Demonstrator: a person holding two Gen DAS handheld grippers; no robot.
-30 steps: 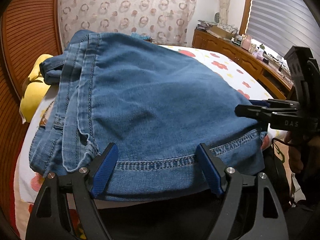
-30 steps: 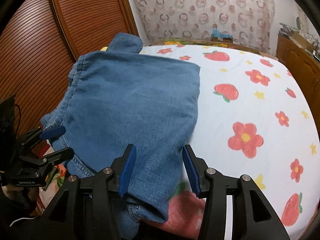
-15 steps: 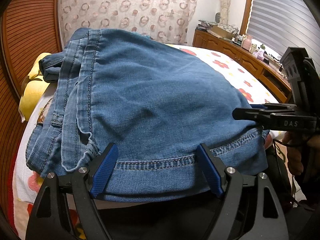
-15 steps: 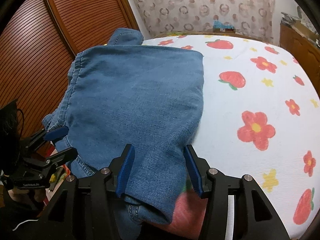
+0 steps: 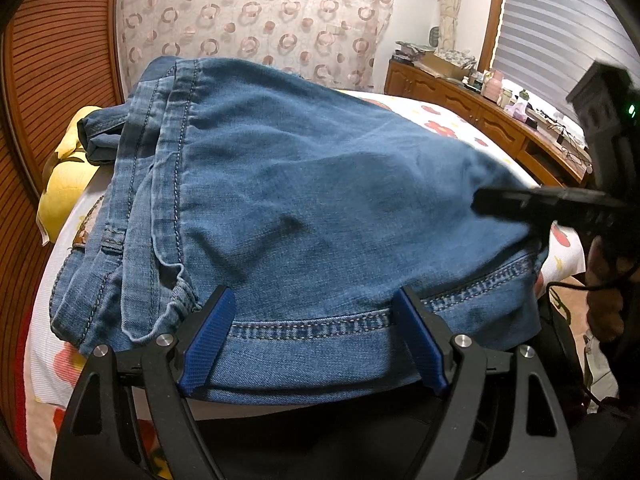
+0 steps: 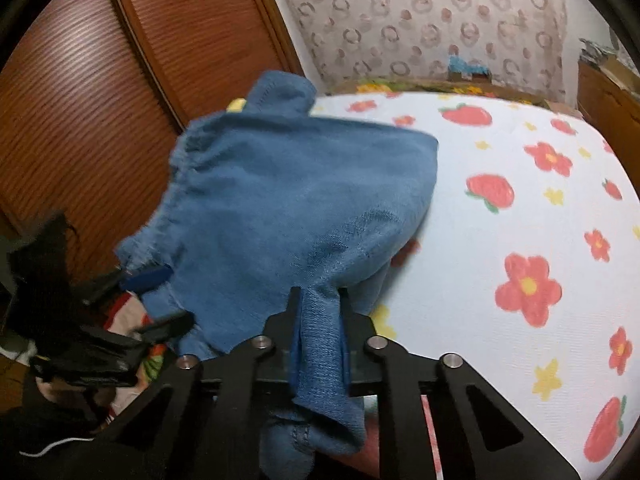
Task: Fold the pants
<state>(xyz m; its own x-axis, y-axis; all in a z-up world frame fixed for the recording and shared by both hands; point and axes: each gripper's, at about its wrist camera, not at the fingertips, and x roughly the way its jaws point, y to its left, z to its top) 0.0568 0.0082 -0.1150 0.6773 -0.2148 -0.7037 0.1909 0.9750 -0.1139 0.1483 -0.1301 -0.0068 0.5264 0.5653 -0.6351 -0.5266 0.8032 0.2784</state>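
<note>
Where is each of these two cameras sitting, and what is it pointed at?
Left wrist: on the left hand-held gripper, open, looking down over jeans; right hand-held gripper at the right edge.
Right wrist: on the right hand-held gripper, closing on the denim, facing the bedsheet.
Both show the jeans on the bed.

The pants (image 5: pixel 320 200) lie folded on the bed (image 6: pixel 520 208), toward its wardrobe (image 6: pixel 100 100) side, with the pillow (image 5: pixel 64 184) behind them at the bed's head end, the dresser (image 5: pixel 480 120) beyond the bed's far side, and the curtain (image 5: pixel 256 16) behind the bed.
</note>
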